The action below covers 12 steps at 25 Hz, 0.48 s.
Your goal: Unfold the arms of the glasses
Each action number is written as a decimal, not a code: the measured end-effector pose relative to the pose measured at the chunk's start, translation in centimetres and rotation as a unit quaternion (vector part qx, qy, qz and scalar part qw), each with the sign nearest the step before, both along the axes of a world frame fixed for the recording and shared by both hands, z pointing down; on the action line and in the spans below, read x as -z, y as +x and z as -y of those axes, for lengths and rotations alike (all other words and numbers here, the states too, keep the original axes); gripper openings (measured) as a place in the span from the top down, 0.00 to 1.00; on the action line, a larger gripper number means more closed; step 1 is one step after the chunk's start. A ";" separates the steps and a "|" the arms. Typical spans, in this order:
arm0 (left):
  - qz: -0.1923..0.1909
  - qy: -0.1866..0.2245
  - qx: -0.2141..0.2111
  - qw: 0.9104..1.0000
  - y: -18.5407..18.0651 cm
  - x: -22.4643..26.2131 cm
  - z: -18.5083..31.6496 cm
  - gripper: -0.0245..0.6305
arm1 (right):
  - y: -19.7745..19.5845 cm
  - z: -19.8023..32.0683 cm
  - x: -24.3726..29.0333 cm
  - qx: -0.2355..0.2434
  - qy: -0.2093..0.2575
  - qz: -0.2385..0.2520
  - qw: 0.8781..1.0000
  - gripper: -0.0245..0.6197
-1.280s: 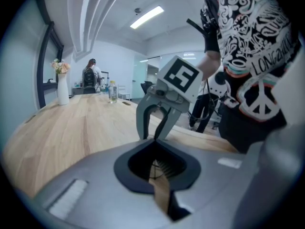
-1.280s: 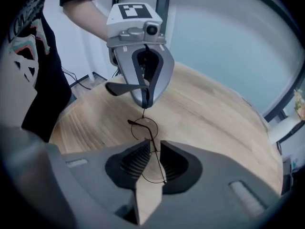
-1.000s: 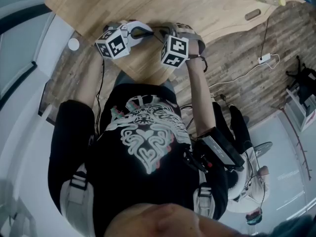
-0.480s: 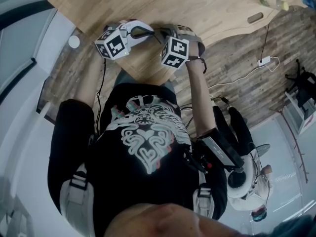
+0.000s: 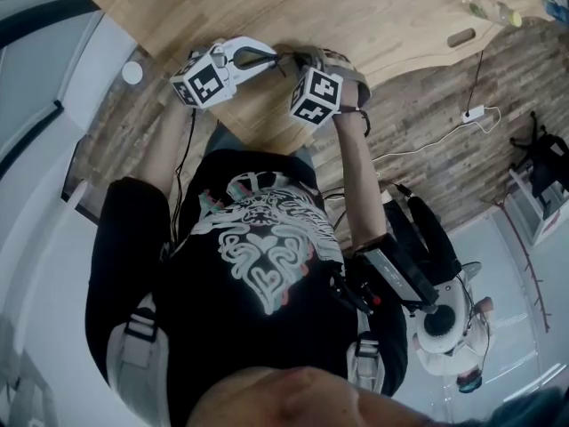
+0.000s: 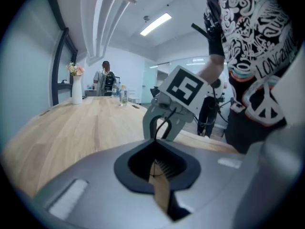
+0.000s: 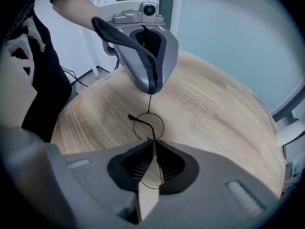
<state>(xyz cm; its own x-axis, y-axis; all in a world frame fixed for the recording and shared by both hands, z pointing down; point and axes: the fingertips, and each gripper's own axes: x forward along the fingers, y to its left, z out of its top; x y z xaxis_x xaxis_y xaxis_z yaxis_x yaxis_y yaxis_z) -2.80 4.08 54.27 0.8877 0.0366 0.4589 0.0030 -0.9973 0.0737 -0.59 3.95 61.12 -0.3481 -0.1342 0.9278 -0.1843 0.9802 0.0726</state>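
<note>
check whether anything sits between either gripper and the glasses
Nothing visible does. The left gripper and the right gripper are each shut on the thin wire frame of the glasses, held between them over the wooden table.

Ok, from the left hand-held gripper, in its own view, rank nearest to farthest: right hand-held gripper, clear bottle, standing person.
1. Straight ahead: right hand-held gripper.
2. Far down the wooden table, left of centre: clear bottle.
3. Beyond the table's far end: standing person.
</note>
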 end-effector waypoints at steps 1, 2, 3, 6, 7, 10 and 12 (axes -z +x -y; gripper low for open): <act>0.001 -0.001 -0.001 1.000 0.0 -0.1 0.0 0.98 | 0.1 0.1 0.0 0.002 0.001 -0.004 1.000 0.93; 0.003 -0.003 0.000 1.000 0.0 -0.3 0.0 0.98 | 0.2 0.1 -0.1 0.004 0.002 -0.009 1.000 0.94; 0.006 -0.005 0.000 1.000 -0.1 -0.5 -0.1 0.98 | 0.3 0.1 -0.1 0.009 0.004 -0.014 1.000 0.95; 0.011 -0.004 -0.001 1.000 0.0 -0.6 0.1 0.98 | 0.2 0.0 -0.2 0.023 0.008 -0.022 0.999 0.96; 0.011 -0.001 -0.002 1.000 -0.1 -0.6 0.1 0.98 | 0.2 0.0 -0.1 0.024 0.009 -0.021 0.999 0.96; 0.013 0.001 -0.005 1.000 -0.1 -0.7 0.1 0.98 | 0.0 0.1 0.5 0.010 0.013 -0.004 1.000 0.96; 0.013 0.000 -0.008 1.000 -0.1 -0.6 0.1 0.98 | -0.1 0.4 0.9 -0.004 0.018 0.010 1.000 0.96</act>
<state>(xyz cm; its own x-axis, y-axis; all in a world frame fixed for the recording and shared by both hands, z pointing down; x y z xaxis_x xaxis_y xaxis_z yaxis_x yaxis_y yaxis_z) -2.91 4.01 54.88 0.8748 0.0506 0.4818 0.0169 -0.9971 0.0741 -0.66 3.59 60.20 -0.3661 -0.1710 0.9147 -0.1940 0.9754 0.1046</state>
